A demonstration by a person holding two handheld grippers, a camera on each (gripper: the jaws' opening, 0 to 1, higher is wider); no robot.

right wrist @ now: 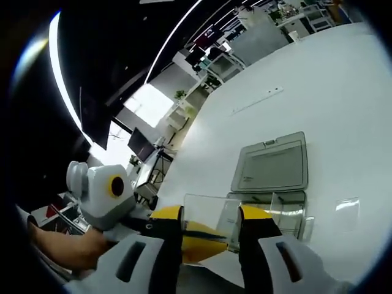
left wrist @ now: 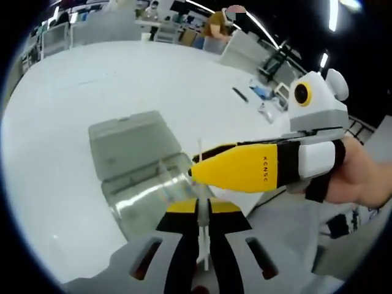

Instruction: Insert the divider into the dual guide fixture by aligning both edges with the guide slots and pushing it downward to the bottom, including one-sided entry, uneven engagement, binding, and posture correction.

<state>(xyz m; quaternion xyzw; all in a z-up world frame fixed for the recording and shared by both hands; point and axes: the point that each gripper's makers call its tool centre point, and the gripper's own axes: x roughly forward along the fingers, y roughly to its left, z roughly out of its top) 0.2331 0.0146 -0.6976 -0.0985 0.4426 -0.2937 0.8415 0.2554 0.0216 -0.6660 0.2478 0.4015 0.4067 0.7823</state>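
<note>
A thin clear divider (left wrist: 199, 150) stands edge-on in the left gripper view, and my left gripper (left wrist: 204, 211) is shut on its lower part. My right gripper (left wrist: 193, 171) comes in from the right, its yellow tips straddling the sheet. In the right gripper view the divider (right wrist: 208, 205) faces me. My right gripper (right wrist: 211, 214) has one jaw against each of its side edges. Behind the pane is the left gripper (right wrist: 205, 245). The clear fixture box (left wrist: 153, 190) (right wrist: 275, 211) sits on the table just beyond and below the divider. Its grey lid (left wrist: 131, 144) (right wrist: 272, 162) lies open flat.
The white table (left wrist: 92, 79) stretches wide behind the box. A dark pen (left wrist: 240, 94) and small items (left wrist: 264, 107) lie near its far right edge. A small clear piece (right wrist: 346, 205) rests beside the box. A person (left wrist: 217, 21) sits far back among chairs.
</note>
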